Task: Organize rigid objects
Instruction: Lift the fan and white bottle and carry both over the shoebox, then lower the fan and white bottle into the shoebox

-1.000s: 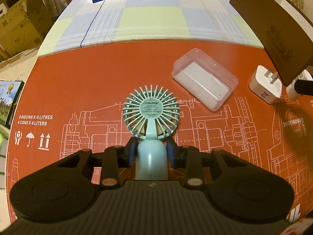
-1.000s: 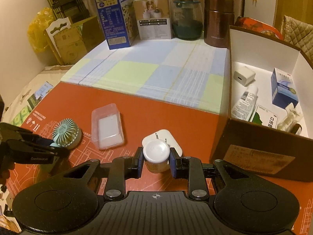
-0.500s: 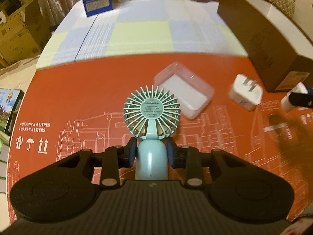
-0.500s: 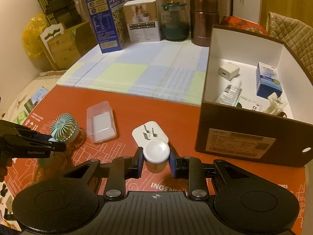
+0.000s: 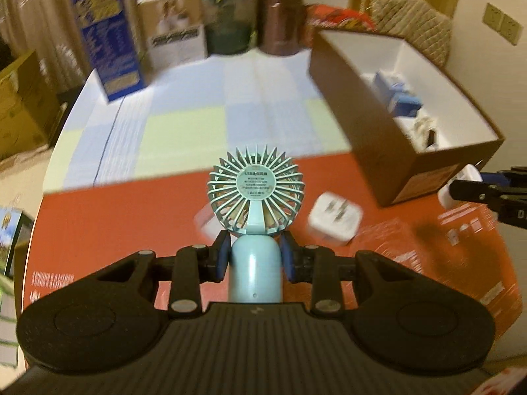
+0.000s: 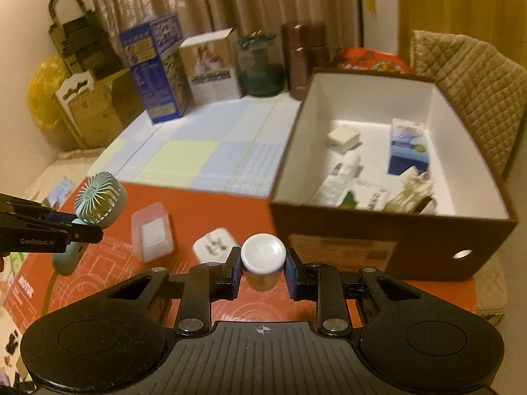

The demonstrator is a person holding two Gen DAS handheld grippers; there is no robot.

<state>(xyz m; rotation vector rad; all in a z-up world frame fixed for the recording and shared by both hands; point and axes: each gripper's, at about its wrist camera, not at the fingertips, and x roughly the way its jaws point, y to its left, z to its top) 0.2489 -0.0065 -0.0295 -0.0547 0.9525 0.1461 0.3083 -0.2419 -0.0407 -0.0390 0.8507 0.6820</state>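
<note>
Both loads are off the red printed worktop (image 6: pixel 204 204) now, where a second ago they sat low over it, so the carry toward the open brown cardboard box (image 6: pixel 388 230) is under way. The left gripper (image 5: pixel 253 256) has its fingers clamped on the pale blue handheld fan (image 5: pixel 256 191) by the handle; its long axis runs forward along the fingers, round grille leading. The right gripper (image 6: pixel 262 271) fingers pinch the small white-capped bottle (image 6: pixel 263 253), cap toward the camera, just before the box's near wall.
</note>
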